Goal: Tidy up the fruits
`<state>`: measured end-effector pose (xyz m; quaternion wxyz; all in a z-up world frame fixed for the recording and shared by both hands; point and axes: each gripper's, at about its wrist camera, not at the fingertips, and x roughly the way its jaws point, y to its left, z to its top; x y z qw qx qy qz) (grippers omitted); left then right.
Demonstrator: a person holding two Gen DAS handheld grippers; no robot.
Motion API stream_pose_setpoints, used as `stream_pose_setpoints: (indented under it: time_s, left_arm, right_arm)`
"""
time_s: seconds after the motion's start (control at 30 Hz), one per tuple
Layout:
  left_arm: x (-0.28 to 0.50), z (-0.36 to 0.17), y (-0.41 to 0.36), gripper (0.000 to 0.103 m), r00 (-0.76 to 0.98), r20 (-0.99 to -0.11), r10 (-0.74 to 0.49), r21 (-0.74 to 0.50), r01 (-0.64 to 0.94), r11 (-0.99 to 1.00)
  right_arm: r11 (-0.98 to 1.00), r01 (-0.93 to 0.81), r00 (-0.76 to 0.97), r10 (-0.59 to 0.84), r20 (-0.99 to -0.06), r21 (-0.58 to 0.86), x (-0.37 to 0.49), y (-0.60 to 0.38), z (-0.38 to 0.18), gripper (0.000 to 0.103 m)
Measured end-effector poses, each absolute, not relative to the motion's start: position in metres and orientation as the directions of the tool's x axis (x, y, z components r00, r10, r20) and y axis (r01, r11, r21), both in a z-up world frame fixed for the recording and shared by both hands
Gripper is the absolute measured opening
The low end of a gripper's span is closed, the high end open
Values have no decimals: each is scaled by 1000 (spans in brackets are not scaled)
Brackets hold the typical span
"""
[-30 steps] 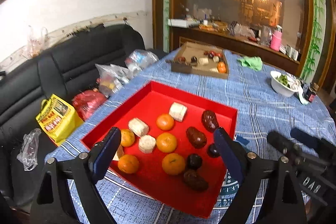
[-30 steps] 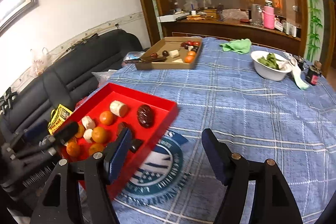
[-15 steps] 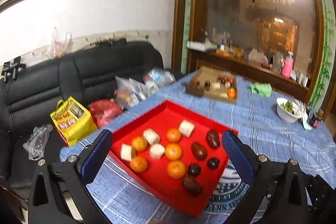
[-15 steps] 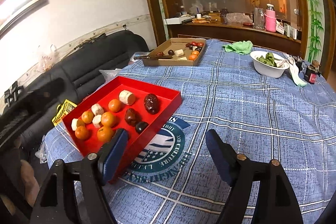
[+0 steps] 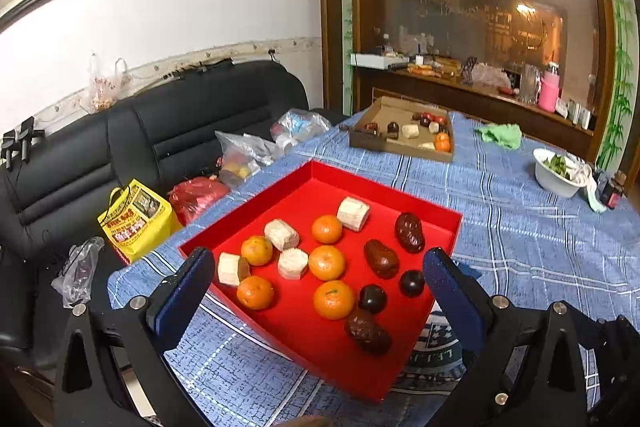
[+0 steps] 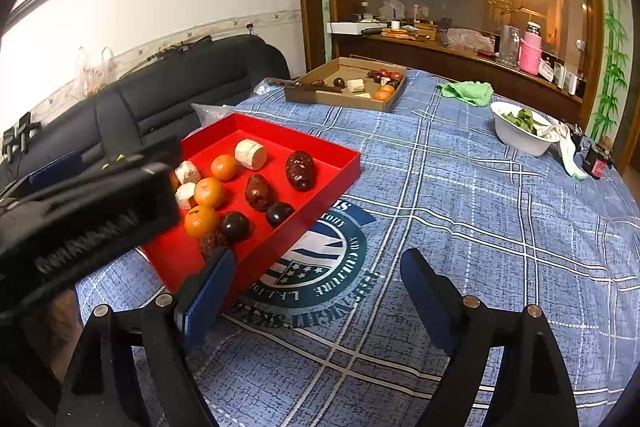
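Note:
A red tray (image 5: 448, 217) lies on the blue checked tablecloth. It holds several oranges (image 5: 333, 299), several pale cut chunks (image 5: 353, 213), brown dates (image 5: 409, 232) and dark plums (image 5: 411, 283), grouped roughly by kind. My left gripper (image 5: 316, 297) is open and empty, held above the tray's near edge. My right gripper (image 6: 316, 291) is open and empty, above the cloth just right of the tray (image 6: 344, 167). The left gripper's body (image 6: 80, 211) hides the tray's left part in the right wrist view.
A brown cardboard box (image 5: 400, 147) with more fruit sits at the far side of the table. A white bowl (image 6: 520, 135) of greens, a green cloth (image 6: 468, 91) and a small bottle (image 6: 598, 163) stand at the right. A black sofa (image 5: 160, 135) with bags lies left.
Both grippers have drawn back and up from the tray, which now looks smaller and lower in both views. The left gripper's body has come into the right wrist view. Nothing was grasped.

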<state>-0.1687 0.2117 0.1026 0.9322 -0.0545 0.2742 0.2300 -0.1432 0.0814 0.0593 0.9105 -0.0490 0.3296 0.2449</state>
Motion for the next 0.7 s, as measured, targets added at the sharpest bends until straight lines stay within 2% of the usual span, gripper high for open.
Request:
stream_pose_setpoints:
  time_s: [0.7]
  left_arm:
    - [-160,82,242,103,708,-613,350,-35,-467,884]
  right_arm:
    - [856,-516,633,401,-662,25,-141,113,49,90]
